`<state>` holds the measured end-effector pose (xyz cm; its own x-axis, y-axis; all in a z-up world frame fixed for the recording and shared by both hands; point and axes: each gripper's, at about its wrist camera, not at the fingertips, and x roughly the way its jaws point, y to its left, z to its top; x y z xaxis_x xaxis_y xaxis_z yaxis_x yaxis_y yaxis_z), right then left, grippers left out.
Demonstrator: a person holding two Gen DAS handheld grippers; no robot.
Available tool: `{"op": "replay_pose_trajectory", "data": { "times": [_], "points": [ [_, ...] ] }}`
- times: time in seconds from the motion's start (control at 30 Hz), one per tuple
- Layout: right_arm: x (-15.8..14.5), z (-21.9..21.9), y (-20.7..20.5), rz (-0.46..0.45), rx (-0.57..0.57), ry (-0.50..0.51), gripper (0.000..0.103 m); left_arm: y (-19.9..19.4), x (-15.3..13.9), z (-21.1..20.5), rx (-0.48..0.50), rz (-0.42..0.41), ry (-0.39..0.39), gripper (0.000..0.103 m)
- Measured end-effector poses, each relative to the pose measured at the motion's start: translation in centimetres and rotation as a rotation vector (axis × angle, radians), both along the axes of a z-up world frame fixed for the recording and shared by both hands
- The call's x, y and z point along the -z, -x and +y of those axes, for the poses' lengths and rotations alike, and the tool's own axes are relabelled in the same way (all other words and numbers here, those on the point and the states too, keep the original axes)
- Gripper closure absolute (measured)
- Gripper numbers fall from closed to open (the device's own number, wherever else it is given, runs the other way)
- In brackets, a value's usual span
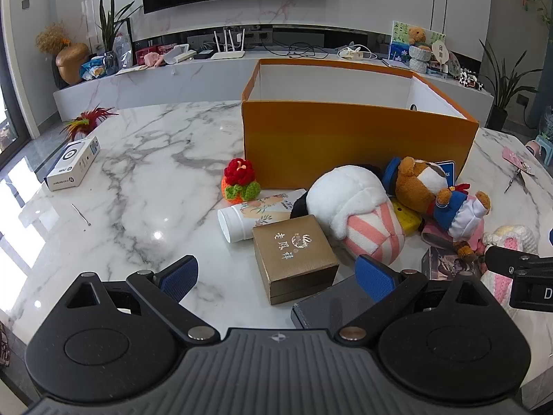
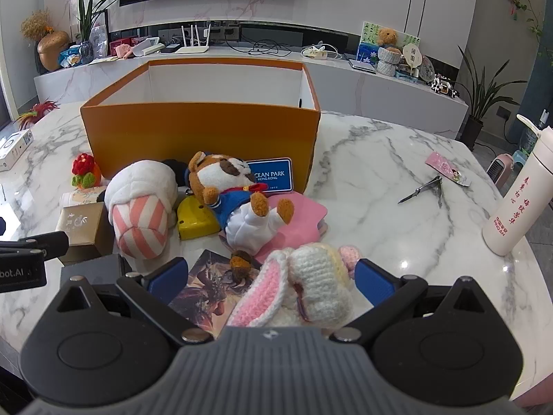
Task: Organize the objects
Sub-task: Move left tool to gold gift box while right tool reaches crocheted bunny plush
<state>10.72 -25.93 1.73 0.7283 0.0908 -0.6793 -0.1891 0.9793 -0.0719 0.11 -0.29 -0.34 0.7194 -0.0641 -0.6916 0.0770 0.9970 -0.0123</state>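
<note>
An open orange box (image 1: 356, 145) (image 2: 200, 138) stands on the marble table. In front of it lies a pile: a gold gift box (image 1: 293, 259) (image 2: 81, 228), a white tube (image 1: 255, 216), a pink-striped white plush (image 1: 359, 214) (image 2: 141, 207), a sailor bear (image 1: 435, 193) (image 2: 231, 190), a crocheted flower (image 1: 240, 181) (image 2: 84, 171), a yellow case (image 2: 193, 221). My left gripper (image 1: 276, 278) is open, with the gold box between its fingers. My right gripper (image 2: 271, 275) is open around a crocheted bunny (image 2: 304, 287), not squeezing it.
A dark flat box (image 1: 331, 304) and a picture card (image 2: 211, 290) lie near the grippers. A white carton (image 1: 72, 164) sits at the table's left. Nail clippers (image 2: 423, 188), a pink packet (image 2: 447, 167) and a white bottle (image 2: 515, 197) are on the right.
</note>
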Motion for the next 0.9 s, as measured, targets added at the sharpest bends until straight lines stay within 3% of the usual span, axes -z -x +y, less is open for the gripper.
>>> {"op": "replay_pose_trajectory", "data": {
  "times": [0.6, 0.67, 0.9],
  "points": [
    [0.0, -0.3, 0.0, 0.002, 0.002, -0.001, 0.001, 0.0, 0.3, 0.0, 0.018, 0.007, 0.005, 0.0],
    [0.0, -0.7, -0.1, -0.002, 0.008, -0.004, 0.001, -0.1, 0.3, 0.2, 0.067, 0.002, 0.038, 0.0],
    [0.4, -3.0, -0.7, 0.011, 0.06, -0.031, 0.001, -1.7, 0.3, 4.9, -0.045, 0.021, 0.105, 0.0]
  ]
}}
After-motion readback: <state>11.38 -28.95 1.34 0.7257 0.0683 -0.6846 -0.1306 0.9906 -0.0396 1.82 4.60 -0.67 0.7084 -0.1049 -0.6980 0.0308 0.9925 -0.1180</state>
